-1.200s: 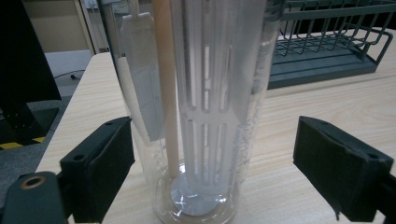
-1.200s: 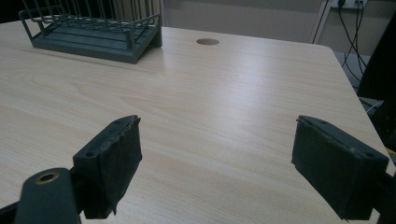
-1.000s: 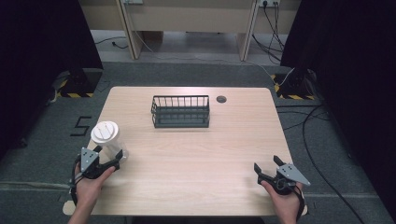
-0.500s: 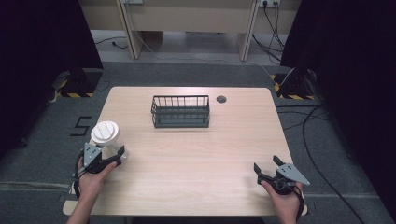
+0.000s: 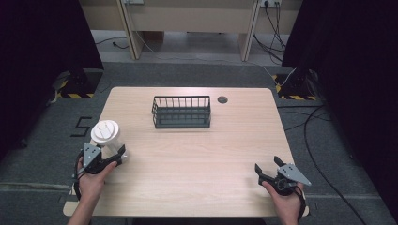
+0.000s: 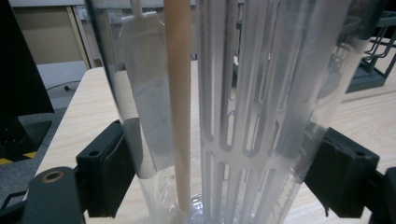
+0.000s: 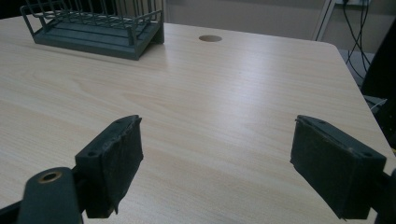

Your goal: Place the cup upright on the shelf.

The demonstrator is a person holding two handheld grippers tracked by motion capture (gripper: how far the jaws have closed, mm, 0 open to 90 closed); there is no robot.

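The left claw (image 5: pixel 111 157) sits near the tabletop's (image 5: pixel 197 173) left edge, its 2 jaws closed against the sides of a clear tumbler (image 5: pixel 106 136) with a white lid. In the left gripper view the tumbler (image 6: pixel 224 102) stands upright between the black pads (image 6: pixel 109 175), which press its wall on both sides; inside it are a beige straw (image 6: pixel 180 93) and a white slotted insert (image 6: pixel 243 116). The tumbler stands on the wood, just inside that left edge.

The right claw (image 5: pixel 268 169) rests near the front right corner, jaws spread wide with nothing between them; the right gripper view shows bare wood between its pads (image 7: pixel 114 163).

A dark wire basket (image 5: pixel 181 111) stands toward the far side, about midway across, well apart from both claws. A small round hole (image 5: pixel 222 99) lies just right of it, near the far edge. The whole middle and front stretch of wood between the 2 claws is open.
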